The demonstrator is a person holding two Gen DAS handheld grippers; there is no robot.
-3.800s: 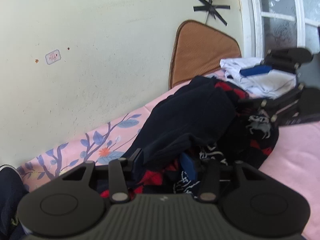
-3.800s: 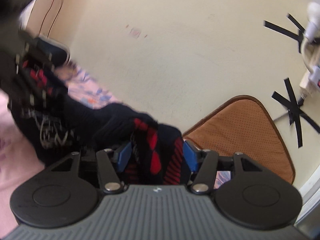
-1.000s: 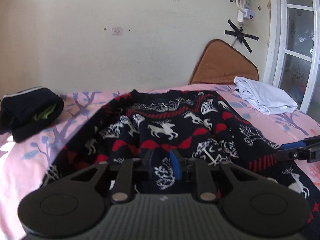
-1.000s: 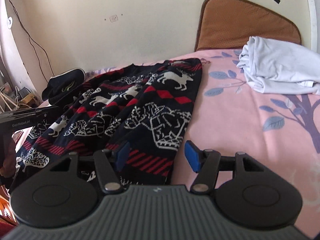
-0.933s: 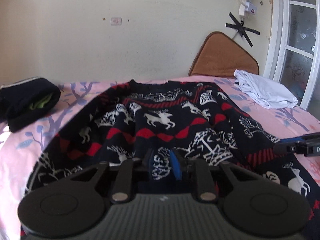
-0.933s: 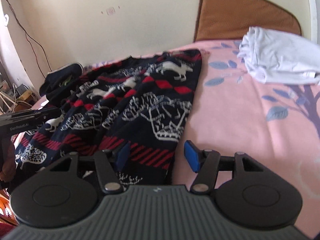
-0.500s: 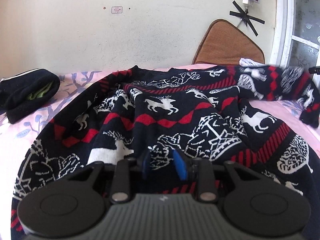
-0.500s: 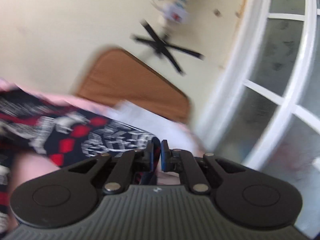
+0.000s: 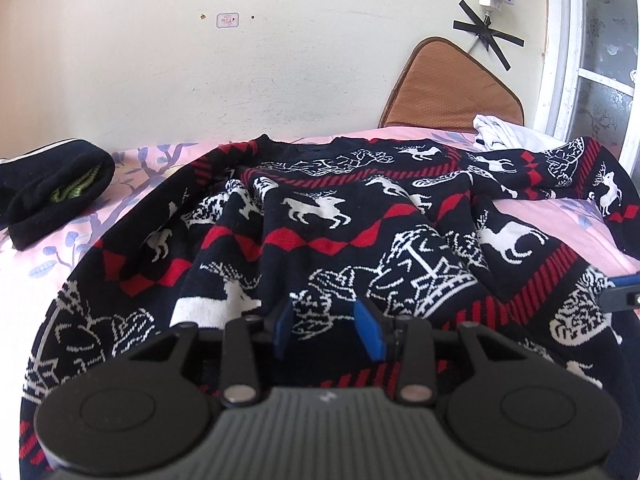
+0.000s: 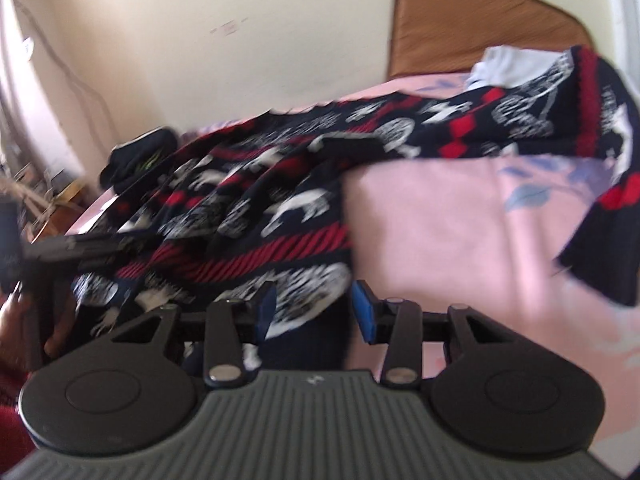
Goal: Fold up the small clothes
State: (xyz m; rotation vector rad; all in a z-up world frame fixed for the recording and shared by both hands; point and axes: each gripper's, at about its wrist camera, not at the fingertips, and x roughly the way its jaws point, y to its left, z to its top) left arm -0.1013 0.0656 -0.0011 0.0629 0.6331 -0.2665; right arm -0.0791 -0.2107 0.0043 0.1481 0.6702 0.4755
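Observation:
A navy sweater (image 9: pixel 328 232) with red bands and white reindeer lies spread on the pink bed, neck toward the wall, its right sleeve stretched out to the right. It also shows in the blurred right wrist view (image 10: pixel 280 184). My left gripper (image 9: pixel 326 330) is open over the sweater's bottom hem. My right gripper (image 10: pixel 314 312) is open at the hem's right corner, with cloth lying between the fingers.
A rolled dark garment (image 9: pixel 52 184) lies at the left of the pink floral sheet (image 9: pixel 132 172). A white garment (image 9: pixel 504 132) lies at the far right by a brown cushion (image 9: pixel 452 84) against the wall. A window frame (image 9: pixel 560 60) stands at right.
The right gripper pulled the right sleeve out to the right, let go, and came back open at the hem. The left gripper opened wider over the hem.

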